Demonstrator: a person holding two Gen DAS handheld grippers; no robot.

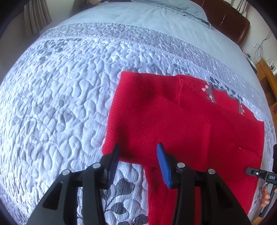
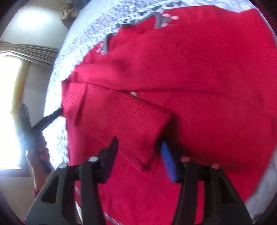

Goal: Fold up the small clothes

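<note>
A red knitted sweater (image 1: 173, 121) with a grey and pink pattern near its neckline lies partly folded on the quilted bed (image 1: 60, 103). My left gripper (image 1: 138, 148) hovers open over the sweater's near left edge, with nothing pinched between its blue pads. In the right wrist view the sweater (image 2: 216, 77) fills the frame, blurred. A ribbed sleeve cuff (image 2: 135, 128) lies folded across the body, and my right gripper (image 2: 138, 143) stands over it with its jaws apart and the cuff's end between the fingers, not squeezed. The other gripper (image 2: 27, 124) shows at the sweater's left edge.
The grey-white quilt spreads wide to the left of the sweater. A pale blue pillow (image 1: 181, 10) and a brown headboard (image 1: 228, 19) lie at the far end. Curtains (image 1: 36, 17) hang at the left, and a wooden unit with cables (image 1: 266, 76) stands at the right.
</note>
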